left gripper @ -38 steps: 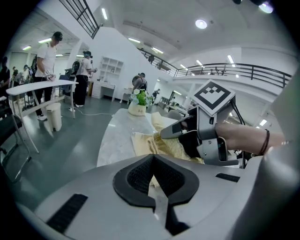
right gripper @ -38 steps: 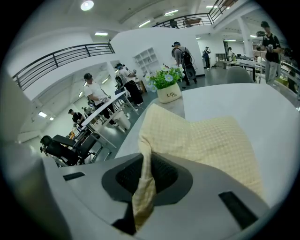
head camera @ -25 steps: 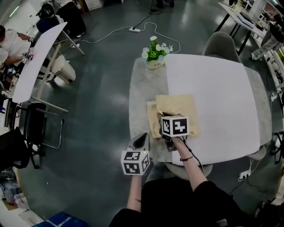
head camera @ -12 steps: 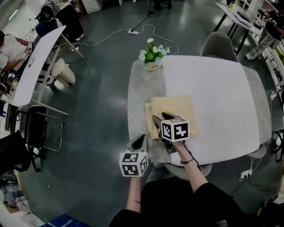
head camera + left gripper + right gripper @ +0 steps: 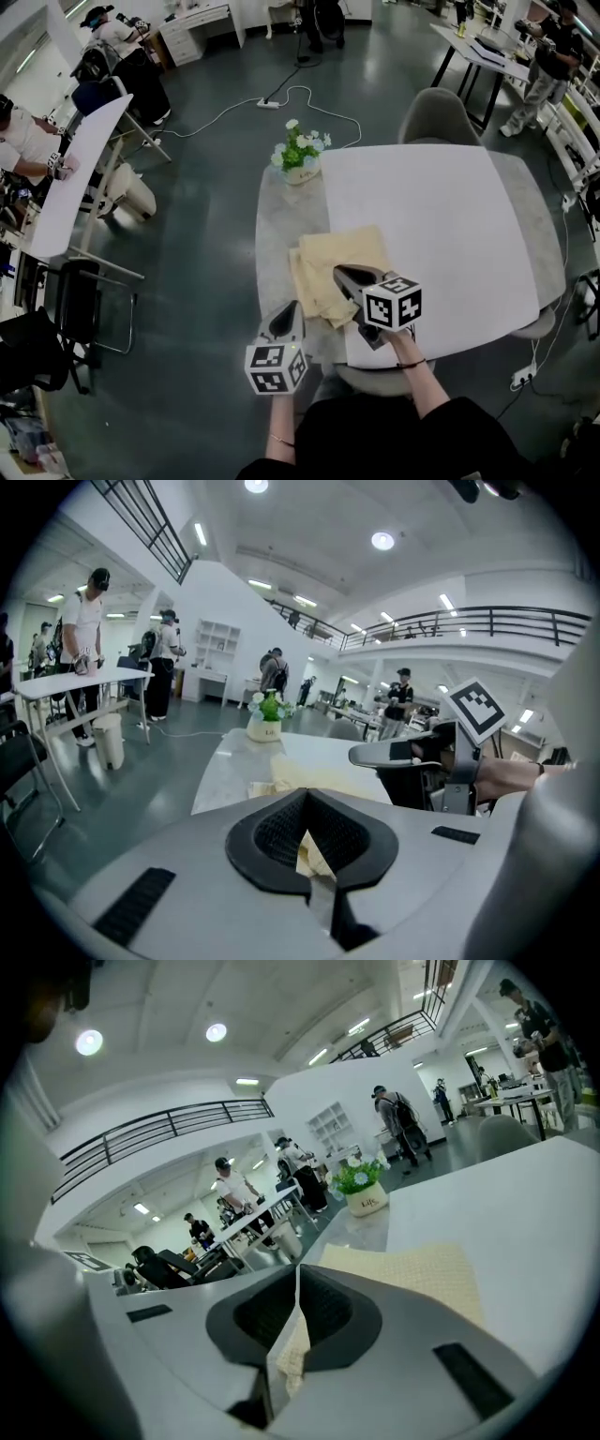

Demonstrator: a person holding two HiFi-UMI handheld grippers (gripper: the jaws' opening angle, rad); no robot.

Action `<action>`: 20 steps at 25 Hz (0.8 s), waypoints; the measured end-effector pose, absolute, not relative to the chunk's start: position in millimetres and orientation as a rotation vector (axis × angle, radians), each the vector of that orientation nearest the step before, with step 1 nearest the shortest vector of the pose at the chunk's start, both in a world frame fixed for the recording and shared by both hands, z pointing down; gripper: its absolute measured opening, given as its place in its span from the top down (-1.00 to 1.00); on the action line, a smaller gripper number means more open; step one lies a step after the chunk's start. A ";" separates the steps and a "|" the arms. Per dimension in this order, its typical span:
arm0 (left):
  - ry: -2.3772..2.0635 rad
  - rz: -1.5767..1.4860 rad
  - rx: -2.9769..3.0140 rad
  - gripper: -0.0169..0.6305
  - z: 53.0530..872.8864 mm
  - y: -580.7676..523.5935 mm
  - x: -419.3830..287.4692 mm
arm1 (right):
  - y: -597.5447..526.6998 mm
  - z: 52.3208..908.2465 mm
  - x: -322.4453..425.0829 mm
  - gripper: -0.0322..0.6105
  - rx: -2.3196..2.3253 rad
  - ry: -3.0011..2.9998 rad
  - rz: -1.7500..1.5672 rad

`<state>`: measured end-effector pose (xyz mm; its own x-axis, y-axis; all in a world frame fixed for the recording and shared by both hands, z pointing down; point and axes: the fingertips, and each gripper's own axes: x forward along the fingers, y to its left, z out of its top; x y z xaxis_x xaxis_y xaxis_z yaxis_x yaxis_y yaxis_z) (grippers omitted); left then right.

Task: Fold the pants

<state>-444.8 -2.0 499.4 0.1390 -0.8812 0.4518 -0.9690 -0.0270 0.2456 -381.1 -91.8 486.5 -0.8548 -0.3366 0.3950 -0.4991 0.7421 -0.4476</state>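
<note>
The pale yellow pants (image 5: pixel 339 266) lie folded on the near left part of the table (image 5: pixel 450 216), across the seam between grey marble and white top. My left gripper (image 5: pixel 289 309) is at their near left corner, shut, with a strip of yellow cloth (image 5: pixel 315 859) caught between its jaws (image 5: pixel 305 799). My right gripper (image 5: pixel 343 274) is over the pants' near edge, shut on a fold of the same cloth (image 5: pixel 292 1354). The rest of the pants (image 5: pixel 412 1274) stretches ahead of the right gripper (image 5: pixel 298 1274). The right gripper also shows in the left gripper view (image 5: pixel 394 754).
A small pot of flowers (image 5: pixel 300 155) stands at the table's far left corner. A grey chair (image 5: pixel 439 117) stands at the far side, and another chair seat (image 5: pixel 375 380) is tucked under the near edge. People work at side tables (image 5: pixel 75 159) to the left; a cable (image 5: pixel 281 98) runs over the floor.
Both grippers have risen off the table. The right gripper's jaws stood apart half a second ago and are now closed on the pants' near edge, which lifts with them.
</note>
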 end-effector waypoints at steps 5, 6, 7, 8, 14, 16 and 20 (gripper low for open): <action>-1.826 0.193 2.011 0.92 461.0 -6.8 -432.3 | -86.5 446.0 -348.0 0.85 0.660 -2.759 0.761; -1.837 0.188 2.029 0.92 453.9 -8.0 -429.3 | -86.1 439.3 -340.5 0.85 0.665 -2.776 0.743; -1.848 0.185 2.049 0.92 447.0 -8.7 -426.1 | -85.5 433.2 -332.7 0.85 0.672 -2.791 0.724; -1.858 0.182 2.068 0.92 440.4 -8.7 -423.0 | -84.7 427.4 -324.6 0.85 0.682 -2.806 0.706; -1.930 0.146 2.143 0.92 403.3 -3.2 -410.2 | -81.9 397.1 -276.5 0.85 0.775 -2.887 0.665; -1.953 0.128 2.162 0.92 392.3 -1.1 -405.7 | -81.2 387.5 -263.1 0.85 0.807 -2.907 0.650; -1.976 0.100 2.202 0.92 374.8 2.7 -398.9 | -78.6 368.6 -241.6 0.85 0.867 -2.938 0.591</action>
